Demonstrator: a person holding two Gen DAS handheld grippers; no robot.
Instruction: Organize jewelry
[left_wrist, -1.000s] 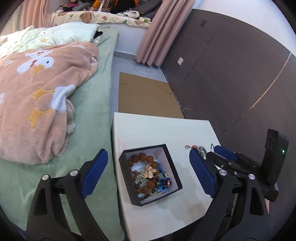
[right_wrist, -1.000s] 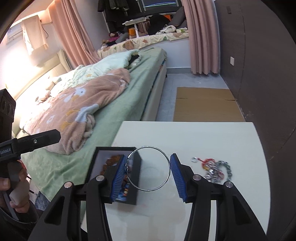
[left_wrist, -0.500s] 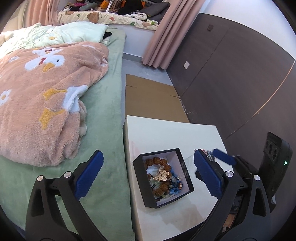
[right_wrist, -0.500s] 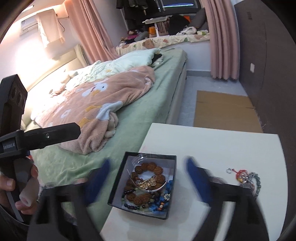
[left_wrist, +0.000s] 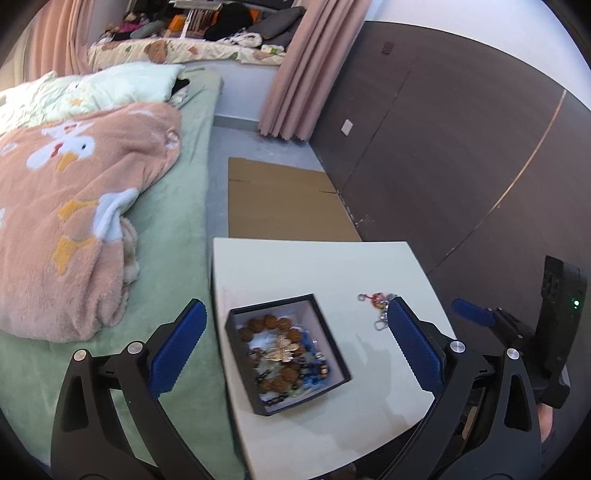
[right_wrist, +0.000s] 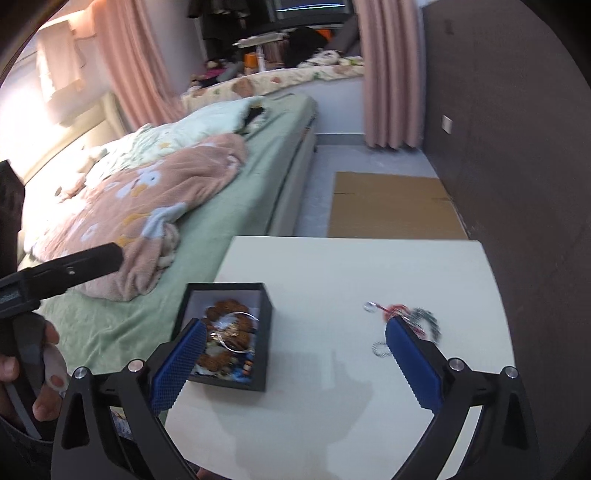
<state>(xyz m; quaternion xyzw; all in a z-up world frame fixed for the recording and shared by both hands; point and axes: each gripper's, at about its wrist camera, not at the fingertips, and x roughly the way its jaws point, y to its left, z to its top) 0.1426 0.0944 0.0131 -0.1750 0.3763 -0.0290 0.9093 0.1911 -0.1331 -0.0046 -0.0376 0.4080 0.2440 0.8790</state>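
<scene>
A black open box (left_wrist: 240, 365) stands on the white table (left_wrist: 314, 266), holding a brown bead bracelet (left_wrist: 266, 323), a gold butterfly piece (left_wrist: 282, 347) and blue beads. In the right wrist view a silver bangle (right_wrist: 240, 314) lies on top of the beads inside the box (right_wrist: 264, 332). My right gripper (right_wrist: 295, 326) hovers above the table with its jaws opening and nothing held; its left finger overlaps the box's near corner. My left gripper (left_wrist: 295, 306) stands open above the box, holding nothing. A red charm with a chain (right_wrist: 402, 310) lies loose on the table to the right.
A bed (left_wrist: 177, 229) with a green sheet and a pink blanket (left_wrist: 74, 221) runs along the table's left edge. Flat cardboard (left_wrist: 280, 203) lies on the floor beyond it. A dark wall panel (left_wrist: 443, 166) stands on the right. A hand (right_wrist: 44, 387) grips the left handle.
The right gripper held the silver bangle between its pads; its jaws have spread wide and the bangle now lies in the box. Both grippers have drawn back a little.
</scene>
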